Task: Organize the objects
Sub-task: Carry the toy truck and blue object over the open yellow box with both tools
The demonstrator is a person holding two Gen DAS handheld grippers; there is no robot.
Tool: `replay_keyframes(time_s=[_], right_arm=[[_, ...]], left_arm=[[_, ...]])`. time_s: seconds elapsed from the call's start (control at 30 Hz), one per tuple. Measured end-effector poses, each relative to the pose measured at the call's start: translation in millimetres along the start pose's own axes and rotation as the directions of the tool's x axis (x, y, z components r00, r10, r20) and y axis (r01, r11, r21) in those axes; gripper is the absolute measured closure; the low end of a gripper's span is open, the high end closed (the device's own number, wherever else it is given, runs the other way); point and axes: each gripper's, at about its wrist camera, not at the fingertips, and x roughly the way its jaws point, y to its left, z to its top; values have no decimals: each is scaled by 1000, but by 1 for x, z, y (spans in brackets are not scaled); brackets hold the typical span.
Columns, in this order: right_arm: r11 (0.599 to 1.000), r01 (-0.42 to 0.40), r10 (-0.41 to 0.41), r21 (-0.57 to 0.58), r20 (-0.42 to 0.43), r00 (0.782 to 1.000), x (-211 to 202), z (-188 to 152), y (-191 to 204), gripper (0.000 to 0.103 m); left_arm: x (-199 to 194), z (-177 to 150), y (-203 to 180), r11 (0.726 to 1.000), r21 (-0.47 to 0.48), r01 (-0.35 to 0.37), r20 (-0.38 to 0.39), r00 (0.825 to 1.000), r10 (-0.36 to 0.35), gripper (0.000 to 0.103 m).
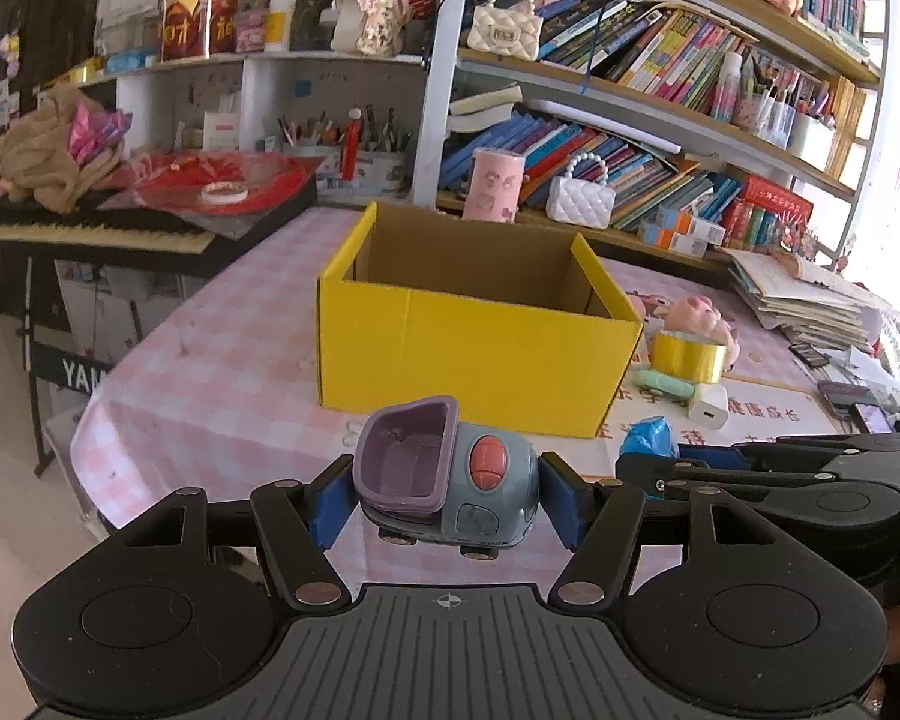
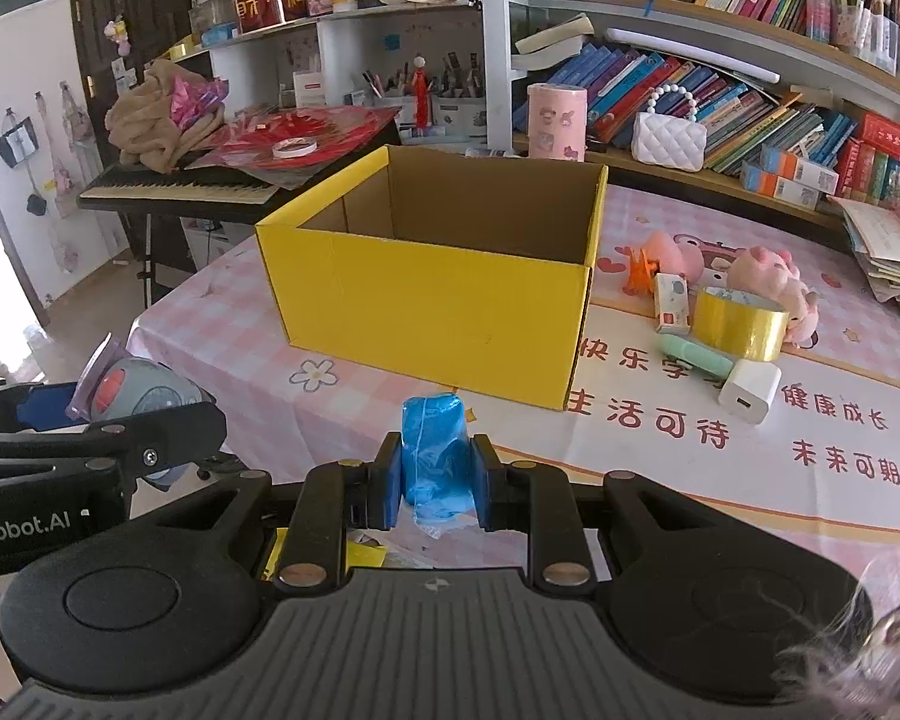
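The left gripper [image 1: 447,501] jaws clamp one grey toy truck [image 1: 450,474]; the right gripper [image 2: 437,483] jaws pinch one blue wrapped roll [image 2: 435,450]. Ahead of both, one yellow box [image 2: 432,300] stands open on the counter [image 2: 258,372].

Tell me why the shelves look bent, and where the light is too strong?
Left wrist view: fisheye lens bows the shelves; the far right edge is washed out white by daylight. Right wrist view: same bowing of shelves; a blurred wispy thing sits bottom right; the box stays sharp.
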Motion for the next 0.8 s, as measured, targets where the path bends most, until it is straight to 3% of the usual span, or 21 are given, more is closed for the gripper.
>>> replay_keyframes(time_s=[0.2,0.5,0.67,0.8], right_arm=[[1000,5,-5,-6,49,999,5,19,-3,82],[999,42,-42,2,159,986,41,84,-18,82],[998,54,-51,-14,148,988,86,115,-34,82],[997,51,-46,-55,87,995,132,128,-44,82]], left_arm=[[9,25,1,1000,13,7,47,999,-8,39],[53,91,9,1000,7,-21,115,993,20,39],[100,112,9,998,26,-57,81,995,54,39],[141,118,5,996,38,-82,32,996,81,39]])
